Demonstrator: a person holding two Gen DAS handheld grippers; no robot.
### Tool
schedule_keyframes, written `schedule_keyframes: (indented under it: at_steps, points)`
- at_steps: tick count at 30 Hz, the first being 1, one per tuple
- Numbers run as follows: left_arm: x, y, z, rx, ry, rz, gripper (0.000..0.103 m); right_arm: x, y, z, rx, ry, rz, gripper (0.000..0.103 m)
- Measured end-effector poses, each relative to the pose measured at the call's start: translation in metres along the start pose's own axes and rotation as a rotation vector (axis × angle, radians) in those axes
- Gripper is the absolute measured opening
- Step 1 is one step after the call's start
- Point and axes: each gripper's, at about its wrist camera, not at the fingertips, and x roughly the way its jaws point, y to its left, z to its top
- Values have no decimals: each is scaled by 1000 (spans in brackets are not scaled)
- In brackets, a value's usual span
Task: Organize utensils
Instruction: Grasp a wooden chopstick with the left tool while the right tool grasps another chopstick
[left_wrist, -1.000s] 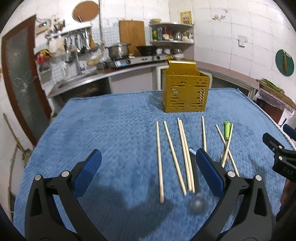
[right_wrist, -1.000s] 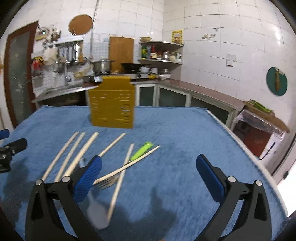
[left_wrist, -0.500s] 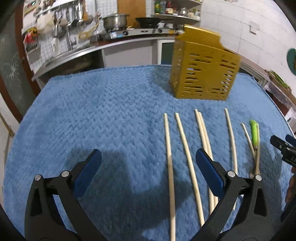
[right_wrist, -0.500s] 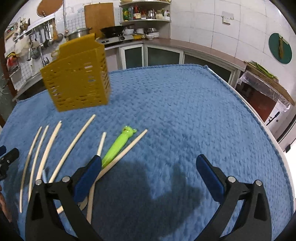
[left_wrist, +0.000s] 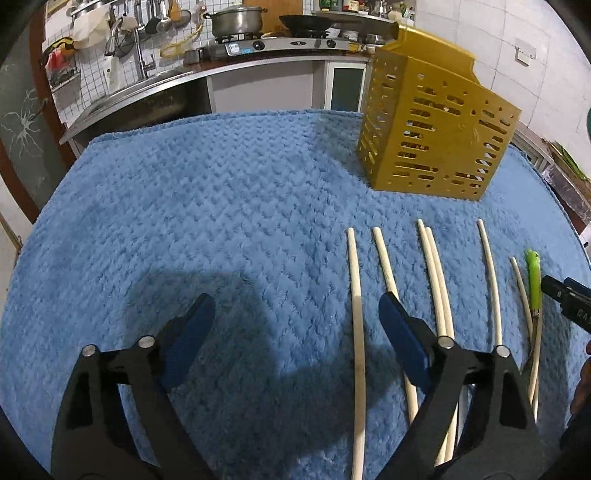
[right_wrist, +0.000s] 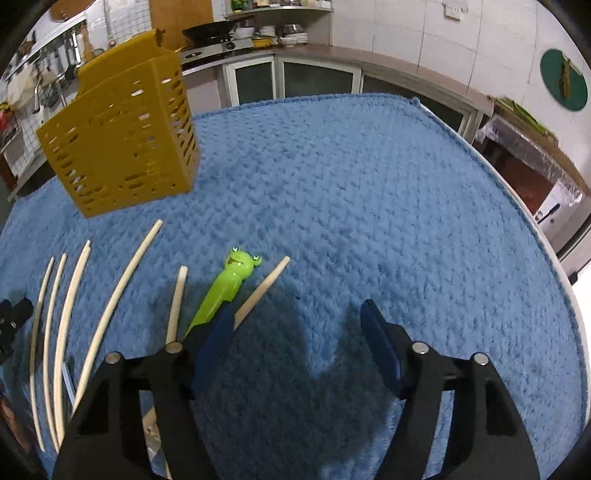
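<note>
Both hand-held grippers, left (left_wrist: 295, 321) and right (right_wrist: 299, 325), spread wide and holding nothing over blue desk cloth (left_wrist: 221, 206); chopsticks (left_wrist: 357, 314) near, yellow basket (left_wrist: 436, 136) far.

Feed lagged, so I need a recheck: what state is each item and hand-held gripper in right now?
Left hand-held gripper: open, empty.
Right hand-held gripper: open, empty.
Yellow utensil holder: upright on the blue cloth.
Chopsticks: lying flat, outside the holder.
Green frog-handled utensil: lying flat between two chopsticks.
</note>
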Motion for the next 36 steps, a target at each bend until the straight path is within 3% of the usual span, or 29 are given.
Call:
schedule_keyframes:
  at_steps: [5, 7, 13, 18, 27, 33, 36]
  points:
    - [13, -2, 6, -5, 55, -32, 62, 7, 11, 7, -10, 42, 16, 45]
    - [16, -2, 8, -13, 71, -39, 61, 10, 17, 7, -11, 72, 33, 35]
    - [22, -10, 13, 2, 95, -11, 56, 14, 24, 9, -50, 80, 32, 21]
    - [25, -10, 21, 2, 124, -17, 46, 15, 24, 17, -113, 95, 64, 10]
    - [34, -13, 34, 15, 196, -4, 46, 18, 22, 23, -124, 175, 103, 12]
    - [38, -16, 37, 20, 198, 5, 45, 20, 24, 23, -114, 184, 83, 13]
    - [37, -13, 38, 6, 196, -4, 39, 19, 23, 23, -128, 173, 83, 10]
